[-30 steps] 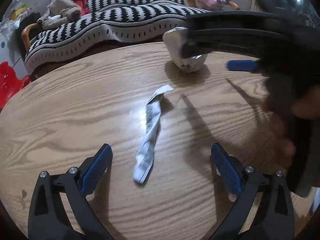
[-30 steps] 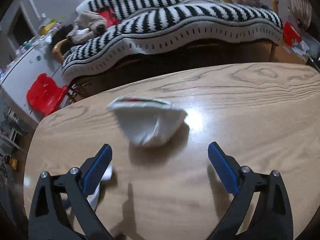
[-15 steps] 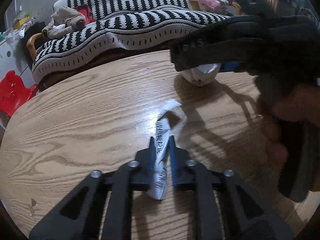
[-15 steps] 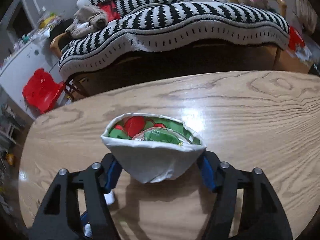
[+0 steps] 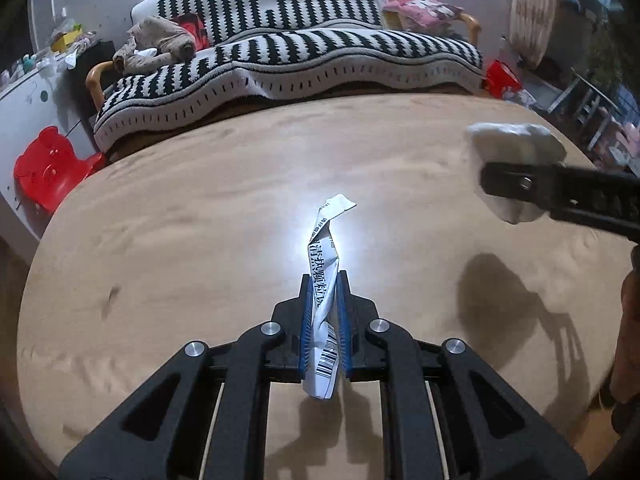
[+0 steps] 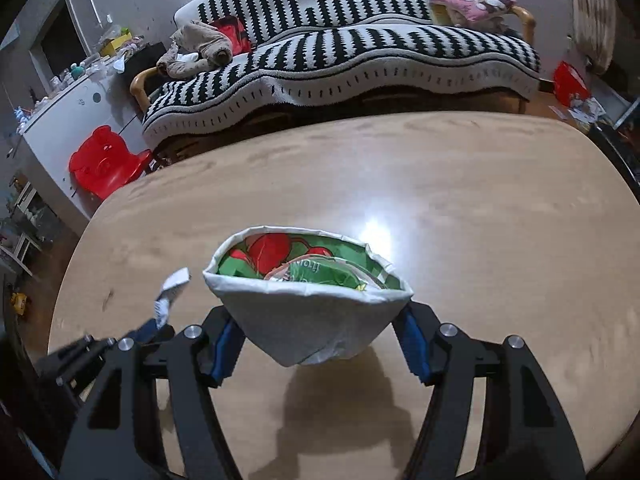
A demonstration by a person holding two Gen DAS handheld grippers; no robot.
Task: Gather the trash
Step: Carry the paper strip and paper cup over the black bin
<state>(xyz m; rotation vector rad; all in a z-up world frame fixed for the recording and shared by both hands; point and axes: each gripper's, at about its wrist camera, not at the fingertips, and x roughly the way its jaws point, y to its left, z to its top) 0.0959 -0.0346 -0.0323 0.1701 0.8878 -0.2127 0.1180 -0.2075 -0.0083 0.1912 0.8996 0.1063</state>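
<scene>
Wrapper (image 5: 326,280) pinched mid-length in left hand-held gripper (image 5: 324,320), above bench (image 5: 200,220) | light, crinkly, floppy ends | right hand-held gripper (image 6: 316,340) squeezing paper cup (image 6: 308,312), soft, crushable, take low on wall

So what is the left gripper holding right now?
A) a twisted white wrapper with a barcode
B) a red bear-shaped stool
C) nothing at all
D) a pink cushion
A: in the left wrist view, the left gripper has its blue pads pinched on the twisted white wrapper, whose barcode shows near its lower end, and the wrapper's shadow lies on the wooden table below it.
</scene>
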